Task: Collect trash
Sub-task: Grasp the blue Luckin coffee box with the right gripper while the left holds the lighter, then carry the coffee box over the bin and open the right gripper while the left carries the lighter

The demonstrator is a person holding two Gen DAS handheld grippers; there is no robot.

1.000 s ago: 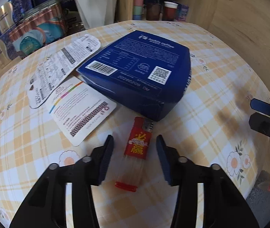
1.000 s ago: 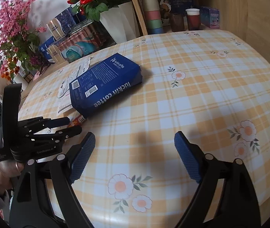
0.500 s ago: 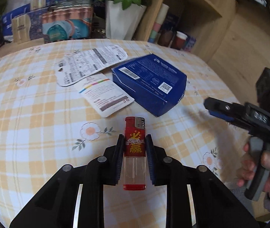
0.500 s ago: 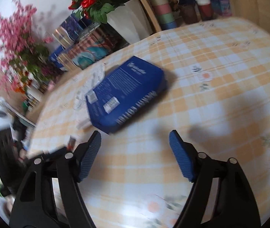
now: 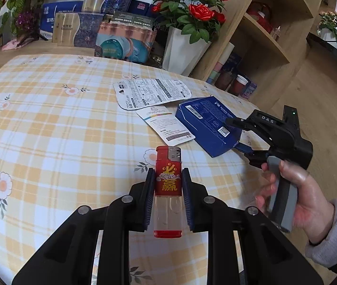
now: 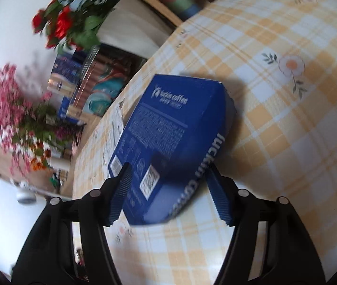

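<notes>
The left gripper (image 5: 168,198) has its fingers clenched on the lighter (image 5: 168,190), a small, hard, slick thing pinched by its flat sides and lifted off the tabletop (image 5: 49,123). Further out, the right gripper (image 6: 168,194) is closing around the near end of the blue box (image 6: 175,137); it looks light, stiff card that may dent, best taken across its narrow sides.

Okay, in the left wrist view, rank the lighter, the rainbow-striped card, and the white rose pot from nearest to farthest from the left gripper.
1. Lighter: clamped in the left gripper.
2. Rainbow-striped card: flat on the table, ahead.
3. White rose pot: beyond the table's far edge.
</notes>
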